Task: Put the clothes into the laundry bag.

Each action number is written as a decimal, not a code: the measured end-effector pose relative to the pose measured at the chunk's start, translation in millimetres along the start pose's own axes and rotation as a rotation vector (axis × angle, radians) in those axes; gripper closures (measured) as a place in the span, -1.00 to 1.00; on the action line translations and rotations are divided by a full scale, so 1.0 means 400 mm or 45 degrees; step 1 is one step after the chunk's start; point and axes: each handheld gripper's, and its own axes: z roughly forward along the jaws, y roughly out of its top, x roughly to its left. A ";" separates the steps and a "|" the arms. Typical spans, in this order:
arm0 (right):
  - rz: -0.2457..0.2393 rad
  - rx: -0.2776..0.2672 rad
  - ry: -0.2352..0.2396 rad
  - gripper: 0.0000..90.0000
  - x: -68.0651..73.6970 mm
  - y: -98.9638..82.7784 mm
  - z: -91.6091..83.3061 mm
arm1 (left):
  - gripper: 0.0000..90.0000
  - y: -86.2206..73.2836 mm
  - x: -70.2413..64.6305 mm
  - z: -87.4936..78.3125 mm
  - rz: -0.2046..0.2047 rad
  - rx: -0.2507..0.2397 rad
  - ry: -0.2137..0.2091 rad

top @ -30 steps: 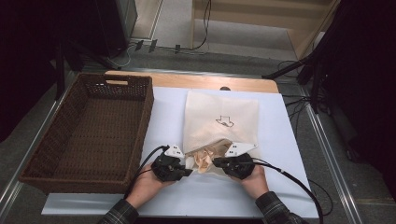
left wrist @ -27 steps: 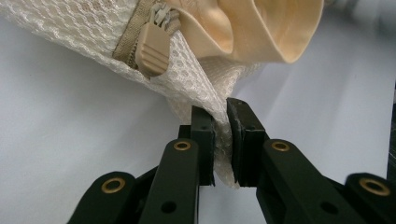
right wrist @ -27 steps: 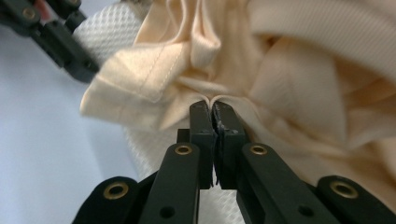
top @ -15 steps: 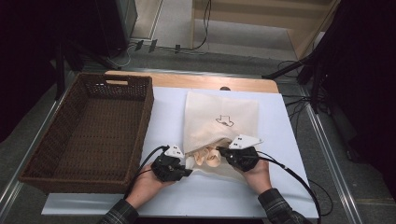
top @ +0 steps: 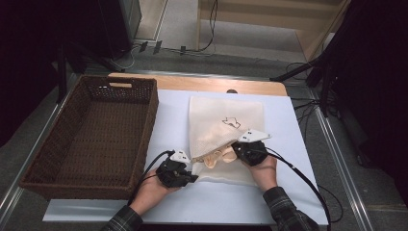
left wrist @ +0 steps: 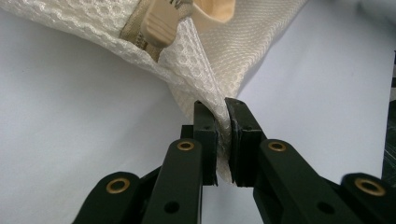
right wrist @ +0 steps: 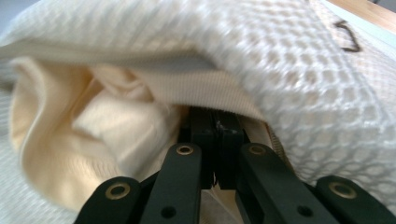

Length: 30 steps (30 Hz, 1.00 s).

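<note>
Jaws of both our grippers are clenched on the mesh bag (top: 226, 122), the left gripper (left wrist: 223, 140) pinching its corner and the right gripper (right wrist: 215, 135) its opening hem beside the cream cloth (right wrist: 107, 140); it looks soft, light and limp, best held by edges.

In my right gripper view the mesh bag (right wrist: 299, 70) is blurred up close, and its weave runs off the top and right edges. My right hand-held gripper (right wrist: 215, 135) has its tips buried under the bag's folded rim, so I cannot tell exactly what they pinch. The cream cloth (right wrist: 70, 140) inside is soft-focused and cut off at the left and bottom. In my left gripper view the zipper pull (left wrist: 156, 23) is cropped by the top edge. From the high view, the dark mark (top: 232, 121) on the bag is too small to read, and my forearms leave the bottom edge.
</note>
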 end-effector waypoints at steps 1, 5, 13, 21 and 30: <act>0.010 0.002 -0.002 0.99 -0.004 0.001 0.003 | 0.86 0.000 0.000 0.000 0.000 0.001 -0.001; 0.021 0.004 -0.044 0.99 -0.021 0.007 0.019 | 0.86 0.000 -0.002 0.002 -0.001 0.004 -0.007; 0.053 0.000 -0.067 0.97 -0.038 0.010 0.042 | 0.86 0.000 -0.002 0.003 -0.001 0.005 -0.011; 0.042 0.008 0.065 0.57 -0.030 0.004 -0.023 | 0.85 -0.002 -0.004 0.004 0.007 0.009 -0.005; 0.056 -0.003 0.183 0.20 -0.007 -0.025 -0.115 | 0.84 -0.002 -0.006 0.004 0.007 0.009 -0.002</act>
